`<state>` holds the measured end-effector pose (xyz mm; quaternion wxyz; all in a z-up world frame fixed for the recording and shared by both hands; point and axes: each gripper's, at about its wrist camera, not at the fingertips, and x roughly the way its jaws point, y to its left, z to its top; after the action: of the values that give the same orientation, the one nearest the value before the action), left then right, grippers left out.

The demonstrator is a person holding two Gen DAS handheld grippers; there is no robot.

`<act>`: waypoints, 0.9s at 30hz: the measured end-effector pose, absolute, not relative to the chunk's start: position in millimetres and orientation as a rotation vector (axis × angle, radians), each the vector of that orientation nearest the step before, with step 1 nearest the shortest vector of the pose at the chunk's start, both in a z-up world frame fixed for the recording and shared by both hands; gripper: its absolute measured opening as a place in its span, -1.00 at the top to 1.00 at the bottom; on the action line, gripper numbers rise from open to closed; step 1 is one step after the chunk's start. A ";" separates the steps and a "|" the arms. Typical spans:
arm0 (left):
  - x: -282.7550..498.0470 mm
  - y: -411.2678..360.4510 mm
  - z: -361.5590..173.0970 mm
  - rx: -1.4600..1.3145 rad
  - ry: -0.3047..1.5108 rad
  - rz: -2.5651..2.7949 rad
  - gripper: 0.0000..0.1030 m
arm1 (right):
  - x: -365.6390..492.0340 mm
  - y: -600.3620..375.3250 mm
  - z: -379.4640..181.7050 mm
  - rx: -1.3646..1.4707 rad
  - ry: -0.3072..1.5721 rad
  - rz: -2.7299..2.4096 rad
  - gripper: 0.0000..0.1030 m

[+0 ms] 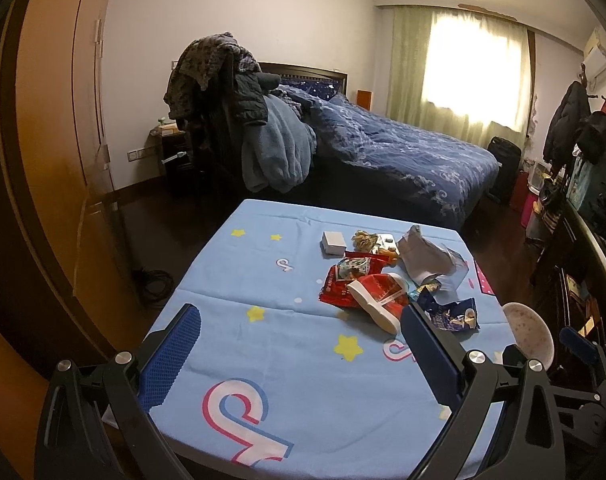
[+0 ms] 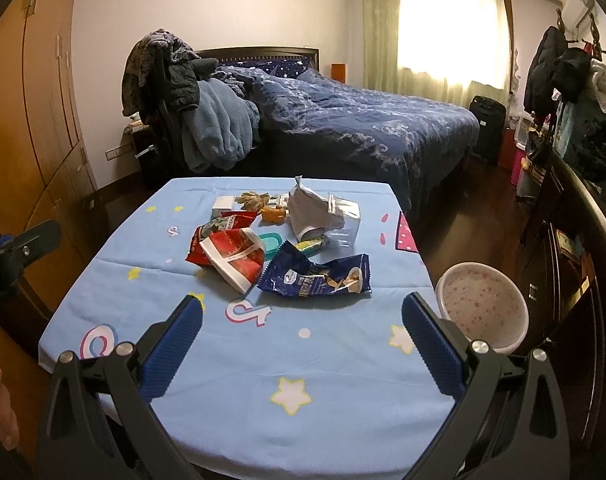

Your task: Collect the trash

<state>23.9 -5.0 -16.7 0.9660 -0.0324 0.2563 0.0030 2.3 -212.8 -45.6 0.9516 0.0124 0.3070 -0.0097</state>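
Trash sits heaped mid-table, toward the far right: a blue wrapper (image 2: pixel 315 278) nearest, a red-and-white pack (image 2: pixel 235 258) left of it, a grey bag (image 2: pixel 315 212) behind. Print on them is too blurred to read. The bin (image 2: pixel 483 312) stands just off the table's (image 2: pixel 263 360) right edge. The left gripper (image 1: pixel 299 356) and right gripper (image 2: pixel 303 344) hover over the near cloth, jaws spread, empty.

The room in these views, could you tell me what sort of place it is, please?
Most likely a home bedroom: a bed with a blue quilt, a wooden wardrobe along one wall, and coats hanging by the curtained window.
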 end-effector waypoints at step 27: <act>200.4 -102.0 -127.9 -0.126 0.848 0.023 -0.93 | 74.8 -271.3 -98.3 0.034 0.742 -0.037 -0.94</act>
<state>200.4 -102.0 -127.9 0.9094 -0.0611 0.4113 0.0112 74.8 -271.3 -98.3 0.9316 0.0166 0.3627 -0.0182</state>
